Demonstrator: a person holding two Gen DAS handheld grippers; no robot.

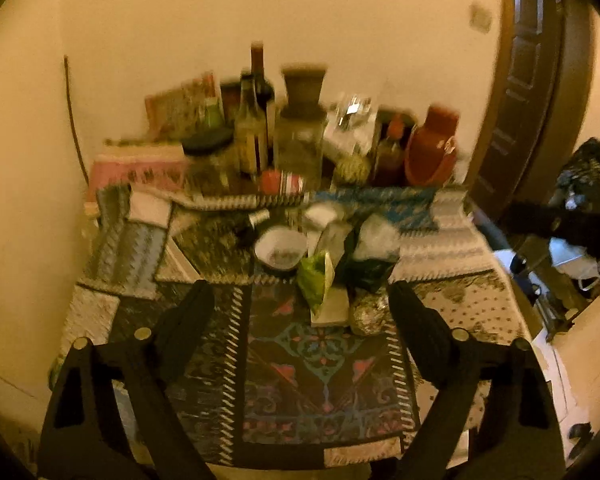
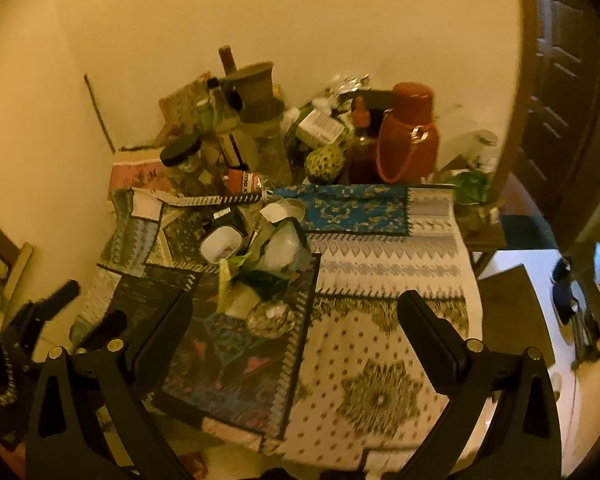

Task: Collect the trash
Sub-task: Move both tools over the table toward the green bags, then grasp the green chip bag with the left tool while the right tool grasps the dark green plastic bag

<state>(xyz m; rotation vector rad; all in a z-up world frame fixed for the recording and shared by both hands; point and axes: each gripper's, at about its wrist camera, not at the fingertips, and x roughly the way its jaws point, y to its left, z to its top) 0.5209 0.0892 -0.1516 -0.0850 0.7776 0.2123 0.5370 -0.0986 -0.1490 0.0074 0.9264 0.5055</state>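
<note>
Trash sits heaped in one cluster near the middle of the counter: a green wrapper standing half-crumpled, a ball of foil just beside it at the near edge, clear crumpled plastic over a dark bag behind, and a white bowl touching the pile on its left. Grouping reads as deliberate — loose scraps gathered where both hands can reach, apart from the keepers. Those keepers stand along the back wall: bottles, a lidded jar, a red flask, a green knobbly fruit, all upright and crowded, likely stored there rather than discarded. Patchwork cloths cover the counter, so light wrappers may snag or slide on the folds. Left gripper hovers above the near edge with jaws spread wide, nothing between them, the pile lying just ahead of the gap, foil ball nearest the right finger. Right gripper likewise wide apart and empty, held further right over the pale cloth; in its view the foil ball and wrapper lie ahead near its left finger. Judgement: approach stage, no piece lifted yet; foil ball looks the easiest first pick. No bin visible in either view.
</note>
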